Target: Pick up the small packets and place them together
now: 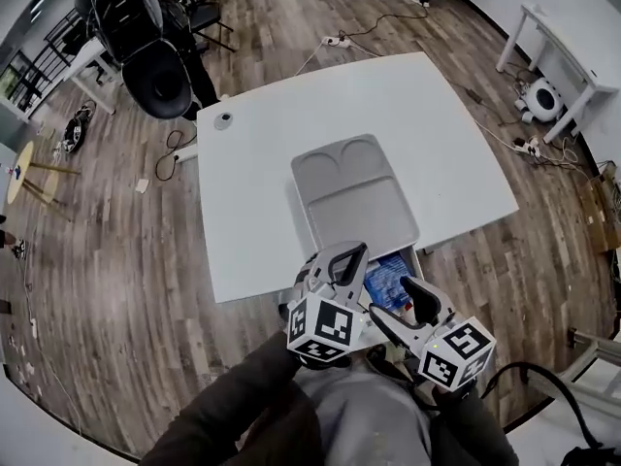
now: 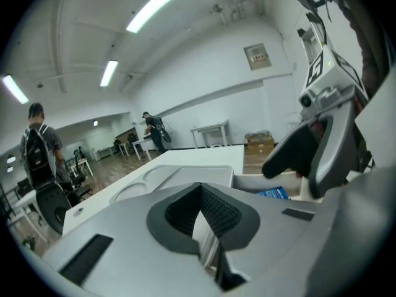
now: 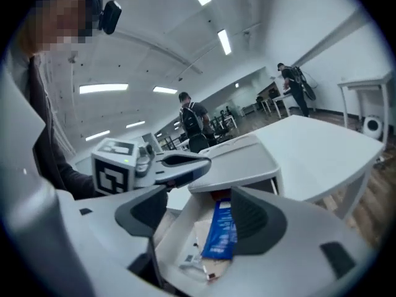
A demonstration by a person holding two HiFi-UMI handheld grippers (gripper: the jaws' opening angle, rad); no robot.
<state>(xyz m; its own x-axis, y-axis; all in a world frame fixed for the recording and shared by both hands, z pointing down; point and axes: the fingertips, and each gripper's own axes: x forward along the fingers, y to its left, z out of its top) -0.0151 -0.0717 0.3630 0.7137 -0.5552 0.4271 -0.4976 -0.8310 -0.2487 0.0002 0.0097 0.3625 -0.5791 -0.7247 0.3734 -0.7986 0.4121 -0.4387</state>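
White table [image 1: 281, 183]; right gripper [image 3: 201, 215] agape over packets [image 3: 221, 231]

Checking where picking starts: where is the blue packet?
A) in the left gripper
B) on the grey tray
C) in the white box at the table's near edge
C: the blue packet lies inside the white box, and the grey tray is bare.

We see a blue packet [image 3: 221, 228] lying atop paler packets [image 3: 202, 232] in the white box [image 3: 176, 239] at the table's [image 1: 291, 163] near edge.
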